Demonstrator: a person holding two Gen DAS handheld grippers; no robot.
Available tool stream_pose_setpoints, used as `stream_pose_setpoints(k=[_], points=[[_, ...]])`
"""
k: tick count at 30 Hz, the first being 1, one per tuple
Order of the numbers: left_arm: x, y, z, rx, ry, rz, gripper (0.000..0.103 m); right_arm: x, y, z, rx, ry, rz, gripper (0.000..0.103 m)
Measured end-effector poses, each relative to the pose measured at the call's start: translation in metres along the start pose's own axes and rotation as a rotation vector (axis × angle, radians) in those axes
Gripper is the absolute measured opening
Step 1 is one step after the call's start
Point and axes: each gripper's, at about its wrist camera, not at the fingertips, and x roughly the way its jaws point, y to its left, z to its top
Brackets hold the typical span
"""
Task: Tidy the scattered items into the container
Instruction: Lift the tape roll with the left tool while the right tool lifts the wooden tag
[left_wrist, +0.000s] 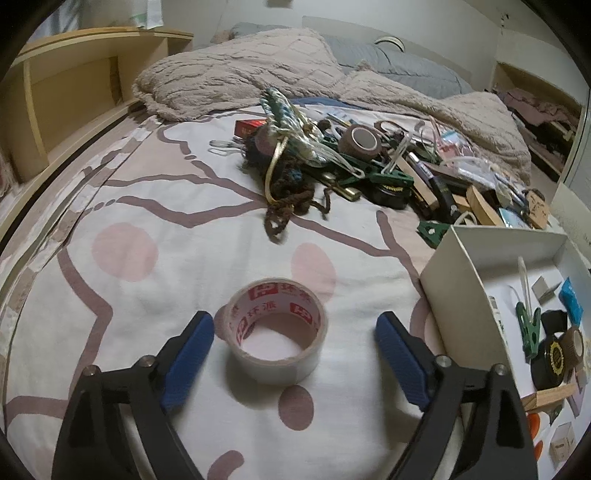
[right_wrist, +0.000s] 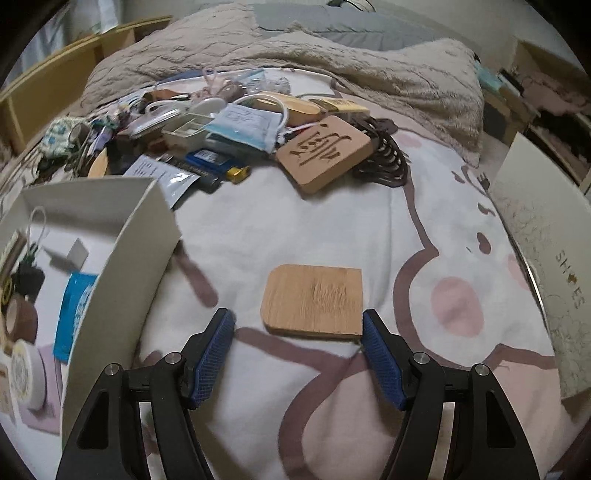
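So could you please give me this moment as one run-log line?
left tongs: open, straddling tape roll | right tongs: open, at plain wooden block | white box: partly filled | pile: still on bed

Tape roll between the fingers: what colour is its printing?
Red on the whitish tape roll, clearest in left wrist view.

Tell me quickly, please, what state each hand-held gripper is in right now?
Left hand-held gripper: open, empty, straddling the tape roll.
Right hand-held gripper: open, empty, at the plain wooden block.

Patterned bed sheet (left_wrist: 192, 206), tape roll (left_wrist: 275, 330), white box (left_wrist: 458, 280), wooden tile (right_wrist: 314, 301), clutter pile (left_wrist: 369, 166)
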Motion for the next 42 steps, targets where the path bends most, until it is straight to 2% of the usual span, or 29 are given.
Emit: stream_pose_setpoints(k=[8, 19, 22, 27, 29, 37, 42], points=[[-0.004, 0.005, 0.0, -0.022, -0.018, -0.005, 0.089, 0.011, -0.004, 0.012, 0.036, 0.002, -0.033, 0.071], [-0.009, 0.01, -0.001, -0.055, -0.046, 0.013, 0.069, 0.016, 0.008, 0.011, -0.012, -0.01, -0.114, 0.071], [-0.01, 0.011, -0.001, -0.058, -0.052, 0.009, 0.061, 0.014, 0.008, 0.008, -0.007, -0.027, -0.088, 0.057], [-0.012, 0.011, -0.001, -0.057, -0.059, -0.005, 0.052, 0.011, 0.012, 0.006, -0.014, -0.049, -0.11, 0.056], [-0.013, 0.01, -0.001, -0.054, -0.061, -0.011, 0.046, 0.01, 0.011, 0.006, -0.009, -0.054, -0.109, 0.056], [-0.024, 0.013, -0.003, -0.082, -0.104, -0.016, 0.044, 0.002, 0.004, 0.004, 0.038, -0.104, -0.112, 0.056], [-0.029, 0.012, -0.005, -0.13, -0.092, -0.045, 0.044, -0.008, -0.001, 0.002, 0.076, -0.119, -0.094, 0.056]])
